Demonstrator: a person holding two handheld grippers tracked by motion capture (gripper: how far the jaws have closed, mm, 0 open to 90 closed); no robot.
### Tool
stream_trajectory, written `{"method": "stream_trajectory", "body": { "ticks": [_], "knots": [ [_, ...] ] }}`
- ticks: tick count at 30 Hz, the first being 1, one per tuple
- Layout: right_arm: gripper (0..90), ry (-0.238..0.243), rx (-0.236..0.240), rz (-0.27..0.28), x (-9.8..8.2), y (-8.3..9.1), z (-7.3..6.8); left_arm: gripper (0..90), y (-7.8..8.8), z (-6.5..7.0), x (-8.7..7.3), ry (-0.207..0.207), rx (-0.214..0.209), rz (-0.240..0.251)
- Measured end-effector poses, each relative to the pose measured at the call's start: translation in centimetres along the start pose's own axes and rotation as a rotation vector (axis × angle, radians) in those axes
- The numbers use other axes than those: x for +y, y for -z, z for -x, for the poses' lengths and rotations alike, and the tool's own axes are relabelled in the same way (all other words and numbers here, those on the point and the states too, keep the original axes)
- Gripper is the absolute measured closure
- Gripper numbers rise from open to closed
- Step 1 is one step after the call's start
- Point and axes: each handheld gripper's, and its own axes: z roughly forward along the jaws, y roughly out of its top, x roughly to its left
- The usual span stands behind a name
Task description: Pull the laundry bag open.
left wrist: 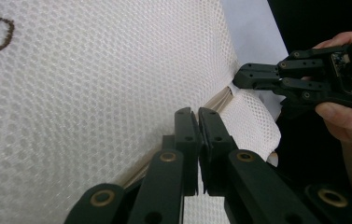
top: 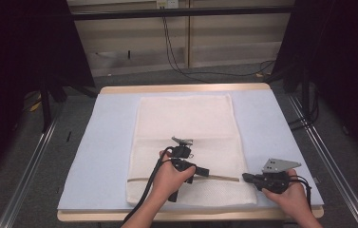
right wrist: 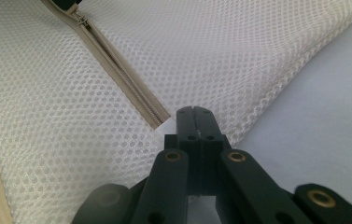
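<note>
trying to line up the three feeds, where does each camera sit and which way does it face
High view: above the person's side, looking forward and down at the mesh bag on the table; both forearms show.
Left gripper view: on the left gripper, looking along the zipper toward the right gripper.
Right gripper view: looking along its shut jaws at the zipper's end.
All share the bag.

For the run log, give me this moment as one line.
item: mesh bag on blue mat | zipper: closed | left claw: shut at zipper | right claw: shut at bag's edge
</note>
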Motion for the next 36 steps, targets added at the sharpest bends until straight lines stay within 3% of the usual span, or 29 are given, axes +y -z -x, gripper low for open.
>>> {"method": "stream_trajectory", "body": {
  "ticks": [12, 30, 36],
  "knots": [
    [90.0, 0.0, 0.005, -0.002, 0.0, 0.0, 0.0, 87.5, 0.4, -0.3, -0.2, 0.005, -0.014, 0.008],
    [90.0, 0.005, 0.005, -0.003, 0.0, 0.0, 0.0, 87.6, 0.8, -0.6, -0.4, 0.006, 0.014, 0.02],
    [90.0, 0.006, 0.003, -0.003, 0.0, 0.0, 0.0, 87.5, 1.2, -0.9, -0.5, 0.017, -0.007, 0.018]
  ]
}}
